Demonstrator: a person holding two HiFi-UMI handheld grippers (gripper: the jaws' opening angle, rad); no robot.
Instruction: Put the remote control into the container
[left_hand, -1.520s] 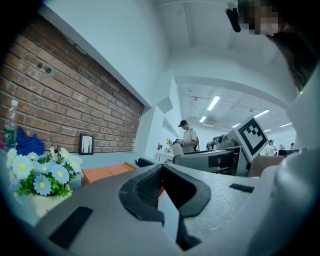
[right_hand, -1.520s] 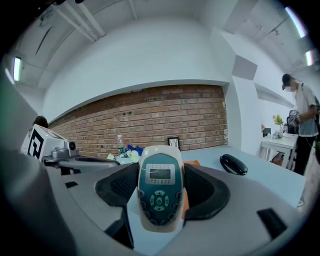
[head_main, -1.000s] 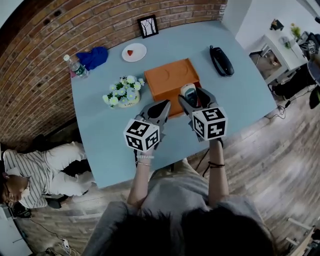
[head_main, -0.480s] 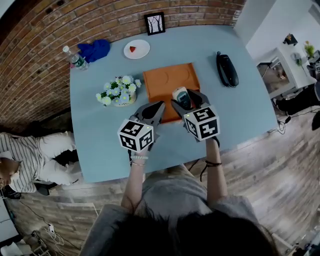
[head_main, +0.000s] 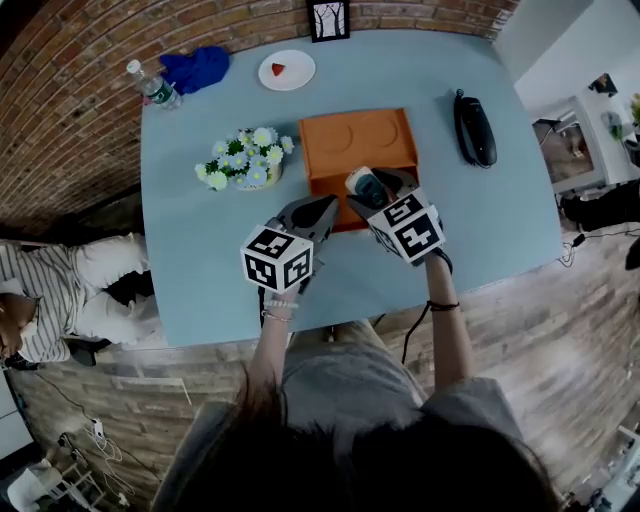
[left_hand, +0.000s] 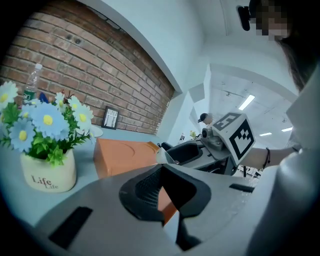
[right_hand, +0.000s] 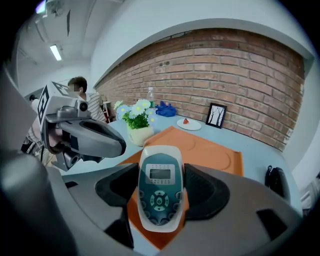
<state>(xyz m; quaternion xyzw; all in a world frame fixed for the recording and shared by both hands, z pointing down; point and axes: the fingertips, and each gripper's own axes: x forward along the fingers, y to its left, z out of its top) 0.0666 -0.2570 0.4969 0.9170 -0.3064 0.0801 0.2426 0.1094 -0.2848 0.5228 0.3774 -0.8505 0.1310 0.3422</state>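
A white remote control with a dark teal face and small screen is held between the pads of my right gripper, which is shut on it. In the head view the remote hangs over the near edge of the orange container, a shallow empty tray on the blue table. My left gripper hovers just left of it by the container's near left corner, shut with nothing in it. The left gripper view shows its pads meeting, with the container beyond.
A white pot of flowers stands left of the container. A black handset lies to its right. At the back are a plate, a picture frame, a blue cloth and a water bottle. A person lies on the floor at left.
The right gripper with the remote has shifted a little left along the container's near edge. The left gripper stays shut beside it. The head camera has swung, shifting the table in view.
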